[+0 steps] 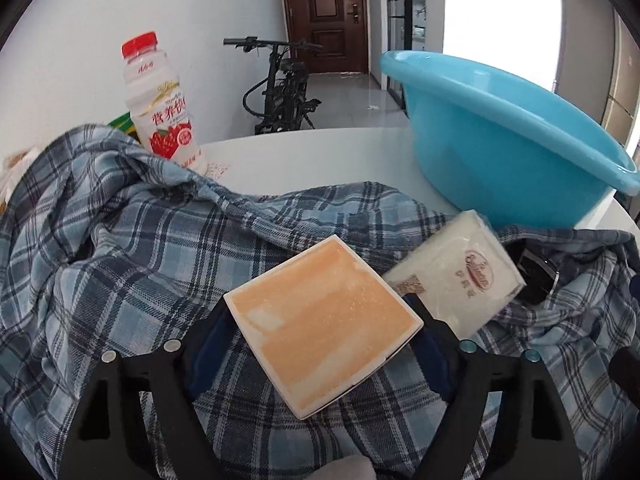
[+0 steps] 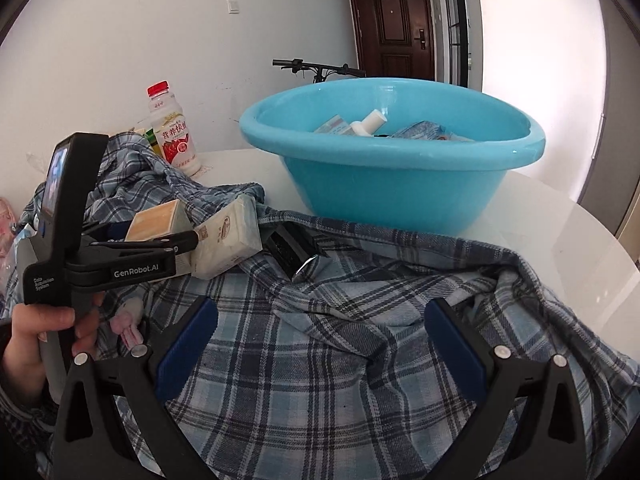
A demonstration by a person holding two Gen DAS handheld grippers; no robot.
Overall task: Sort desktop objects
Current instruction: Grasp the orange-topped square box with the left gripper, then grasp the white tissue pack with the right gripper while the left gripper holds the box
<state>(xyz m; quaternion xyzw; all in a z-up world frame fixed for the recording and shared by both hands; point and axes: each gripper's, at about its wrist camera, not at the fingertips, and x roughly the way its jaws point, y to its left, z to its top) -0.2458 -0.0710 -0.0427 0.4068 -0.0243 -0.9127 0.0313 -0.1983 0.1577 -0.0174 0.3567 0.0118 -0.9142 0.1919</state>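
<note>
Here, one orange box (image 1: 324, 330) sits clamped in the left tool (image 1: 320, 344) — right tool (image 2: 320, 344) wide above one plaid shirt (image 2: 340, 360); one blue basin (image 2: 392, 184), white counter (image 2: 560, 220).

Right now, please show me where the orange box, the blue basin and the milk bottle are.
orange box (image 1: 324, 326): left wrist view, middle of its orange top face.
blue basin (image 2: 384, 196): right wrist view, its outer front wall.
milk bottle (image 1: 166, 120): left wrist view, its strawberry label.
</note>
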